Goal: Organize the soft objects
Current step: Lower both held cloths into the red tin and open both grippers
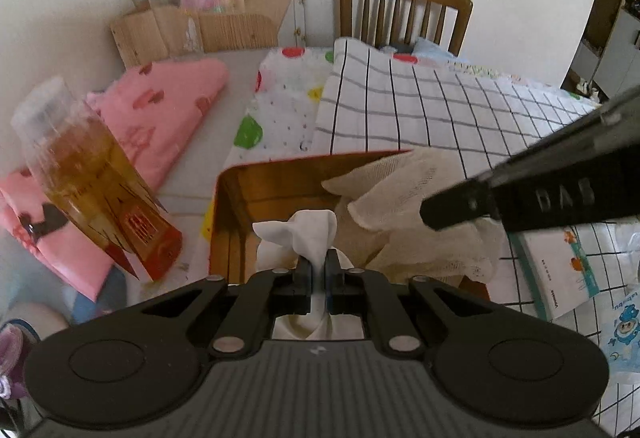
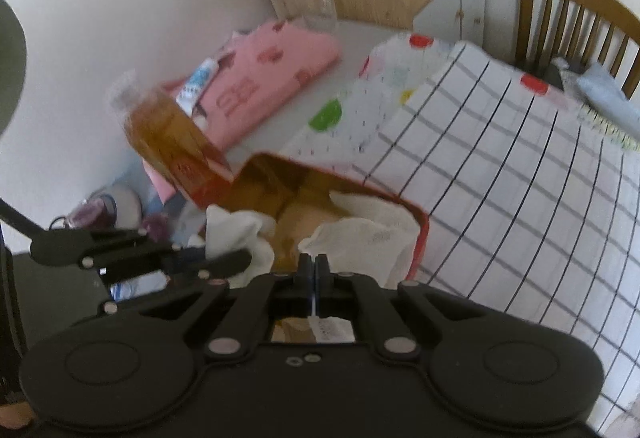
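Observation:
An open orange box [image 1: 240, 194] with a red rim sits on the table; it also shows in the right wrist view [image 2: 420, 238]. My left gripper [image 1: 319, 270] is shut on a white cloth [image 1: 312, 234] and holds it over the box. A cream mesh cloth [image 1: 404, 198] lies over the box's right side. My right gripper [image 2: 311, 266] is shut on that cream cloth [image 2: 360, 238] at its edge, above the box. The right gripper's black body [image 1: 540, 194] crosses the left wrist view. The left gripper [image 2: 224, 262] and white cloth [image 2: 236, 230] show at left in the right wrist view.
A tilted amber bottle [image 1: 96, 182] stands left of the box. A folded pink cloth [image 1: 160, 110] lies behind it. A checked cloth [image 1: 440, 110] over a dotted cloth [image 1: 288, 98] covers the table. A wooden chair [image 1: 404, 10] and a cluttered shelf [image 1: 224, 18] stand behind.

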A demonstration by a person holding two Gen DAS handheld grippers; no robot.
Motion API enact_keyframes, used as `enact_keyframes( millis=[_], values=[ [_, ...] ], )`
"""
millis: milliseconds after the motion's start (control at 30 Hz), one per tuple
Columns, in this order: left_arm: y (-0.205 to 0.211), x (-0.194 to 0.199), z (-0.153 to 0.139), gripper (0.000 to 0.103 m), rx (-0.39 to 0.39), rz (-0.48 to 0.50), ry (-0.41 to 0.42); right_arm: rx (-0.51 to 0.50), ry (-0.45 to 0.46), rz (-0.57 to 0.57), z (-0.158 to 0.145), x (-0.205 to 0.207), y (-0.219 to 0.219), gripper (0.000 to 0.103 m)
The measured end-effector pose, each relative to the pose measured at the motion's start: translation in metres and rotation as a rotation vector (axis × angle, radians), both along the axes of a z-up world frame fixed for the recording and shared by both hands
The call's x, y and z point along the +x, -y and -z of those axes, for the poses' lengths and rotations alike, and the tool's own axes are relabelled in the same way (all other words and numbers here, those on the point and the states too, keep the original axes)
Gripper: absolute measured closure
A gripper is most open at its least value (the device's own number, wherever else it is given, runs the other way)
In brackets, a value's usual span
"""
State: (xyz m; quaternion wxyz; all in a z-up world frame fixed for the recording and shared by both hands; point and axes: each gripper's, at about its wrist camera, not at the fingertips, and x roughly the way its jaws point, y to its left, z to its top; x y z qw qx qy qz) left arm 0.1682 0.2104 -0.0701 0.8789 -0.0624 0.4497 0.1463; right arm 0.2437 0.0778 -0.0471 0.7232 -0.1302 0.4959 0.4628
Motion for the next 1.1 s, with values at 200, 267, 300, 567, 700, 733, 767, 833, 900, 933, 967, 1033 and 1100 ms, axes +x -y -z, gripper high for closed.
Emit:
enact_keyframes(
  millis=[200,267,300,567,700,733,767,833,900,933,967,1033,1100],
  values=[
    [0.003,0.005,0.014,0.097,-0.028,0.024,-0.036,-0.045,-0.009,-0.043,0.020,-0.007,0.002,0.101],
    [0.003,0.006,0.018,0.097,-0.036,0.026,-0.043,-0.051,-0.011,-0.045,0.025,-0.007,0.004,0.101],
    [0.004,0.007,0.020,0.097,-0.043,0.025,-0.046,-0.055,-0.009,-0.044,0.027,-0.007,0.005,0.101],
    [-0.002,0.009,0.030,0.097,-0.110,-0.011,-0.050,-0.038,-0.035,-0.034,0.035,-0.003,0.011,0.088],
    [-0.004,0.007,0.032,0.097,-0.134,-0.027,-0.048,-0.021,-0.032,-0.052,0.034,-0.005,0.014,0.078],
    [-0.004,0.007,0.032,0.097,-0.135,-0.028,-0.049,-0.013,-0.028,-0.058,0.033,-0.006,0.015,0.073],
    [-0.003,0.006,0.032,0.097,-0.135,-0.027,-0.050,-0.005,-0.021,-0.065,0.032,-0.007,0.016,0.071],
    [-0.003,0.005,0.031,0.097,-0.128,-0.027,-0.049,0.007,-0.009,-0.078,0.029,-0.009,0.018,0.067],
    [-0.003,0.003,0.030,0.097,-0.128,-0.027,-0.041,0.019,0.002,-0.081,0.026,-0.010,0.020,0.063],
    [-0.003,0.002,0.029,0.097,-0.128,-0.028,-0.036,0.026,0.003,-0.080,0.024,-0.011,0.020,0.061],
    [-0.003,0.001,0.027,0.097,-0.125,-0.029,-0.033,0.034,0.003,-0.080,0.022,-0.011,0.022,0.060],
    [-0.002,0.000,0.025,0.096,-0.122,-0.025,-0.025,0.042,0.013,-0.081,0.018,-0.011,0.025,0.054],
    [-0.001,-0.001,0.022,0.096,-0.113,-0.021,-0.021,0.045,0.025,-0.083,0.014,-0.013,0.028,0.049]
  ],
)
